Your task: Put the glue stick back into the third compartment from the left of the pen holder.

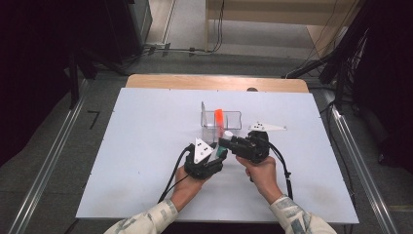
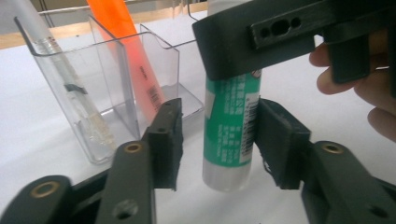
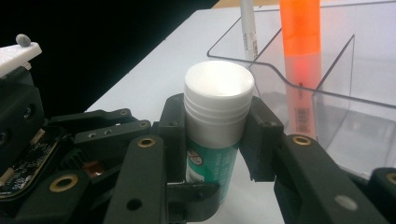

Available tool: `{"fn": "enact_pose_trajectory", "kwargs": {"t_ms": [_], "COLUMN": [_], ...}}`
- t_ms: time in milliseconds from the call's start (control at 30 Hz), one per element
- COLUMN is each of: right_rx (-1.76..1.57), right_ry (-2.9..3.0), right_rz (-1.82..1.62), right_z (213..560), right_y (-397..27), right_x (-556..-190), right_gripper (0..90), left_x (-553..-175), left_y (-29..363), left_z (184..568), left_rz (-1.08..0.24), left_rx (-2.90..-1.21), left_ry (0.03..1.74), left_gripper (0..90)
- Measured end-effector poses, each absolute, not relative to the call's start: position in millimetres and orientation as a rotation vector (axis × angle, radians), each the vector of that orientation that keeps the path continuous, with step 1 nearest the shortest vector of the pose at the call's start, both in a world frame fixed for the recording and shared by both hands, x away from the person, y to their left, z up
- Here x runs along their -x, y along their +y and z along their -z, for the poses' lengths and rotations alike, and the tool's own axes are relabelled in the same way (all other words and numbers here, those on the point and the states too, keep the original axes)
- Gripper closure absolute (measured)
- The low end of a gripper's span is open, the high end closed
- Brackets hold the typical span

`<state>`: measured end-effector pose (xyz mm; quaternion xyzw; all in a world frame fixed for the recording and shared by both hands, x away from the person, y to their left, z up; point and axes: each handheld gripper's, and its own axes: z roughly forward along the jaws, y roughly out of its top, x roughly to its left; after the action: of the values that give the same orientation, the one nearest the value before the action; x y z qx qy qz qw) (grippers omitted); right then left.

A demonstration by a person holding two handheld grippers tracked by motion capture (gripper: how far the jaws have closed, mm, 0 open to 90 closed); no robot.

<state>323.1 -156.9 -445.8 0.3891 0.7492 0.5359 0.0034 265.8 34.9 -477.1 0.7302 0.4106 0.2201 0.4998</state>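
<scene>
The white counter [image 1: 146, 146] is carrying one clear organizer [image 1: 221, 119] at frame centre. One glue stick [image 2: 231, 121] is standing just below it. The right gripper [image 3: 215, 135] is clamping its white cap, seen in its own view. The left gripper view is showing the left gripper [image 2: 217, 137] half open around the stick, pads apart from it. One orange tube [image 2: 128, 51] and one pen [image 2: 60, 70] are sitting in the organizer

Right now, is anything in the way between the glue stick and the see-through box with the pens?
Nothing visible blocks it. The glue stick, clamped in the right gripper, stands beside the clear organizer; its near compartment looks empty, with the orange marker farther back.
</scene>
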Motion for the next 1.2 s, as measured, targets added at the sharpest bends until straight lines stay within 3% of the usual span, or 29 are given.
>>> {"fn": "enact_pose_trajectory", "kwargs": {"t_ms": [267,1200], "right_rx": [-1.224,-1.198], "right_ry": [2.282,2.081], "right_rz": [-1.674,-1.706], "right_z": [439.2,409.7], "right_y": [-165.2,-174.4], "right_x": [-325.4,-346.7], "right_gripper": [62.7,62.7], "left_x": [-266.2,-275.2], "left_y": [46.1,71.7], "left_z": [476.2,484.7], "left_rz": [-0.487,-0.511], "left_rx": [-1.786,-1.839], "left_ry": [1.034,1.126], "left_gripper": [33.8,27.1]}}
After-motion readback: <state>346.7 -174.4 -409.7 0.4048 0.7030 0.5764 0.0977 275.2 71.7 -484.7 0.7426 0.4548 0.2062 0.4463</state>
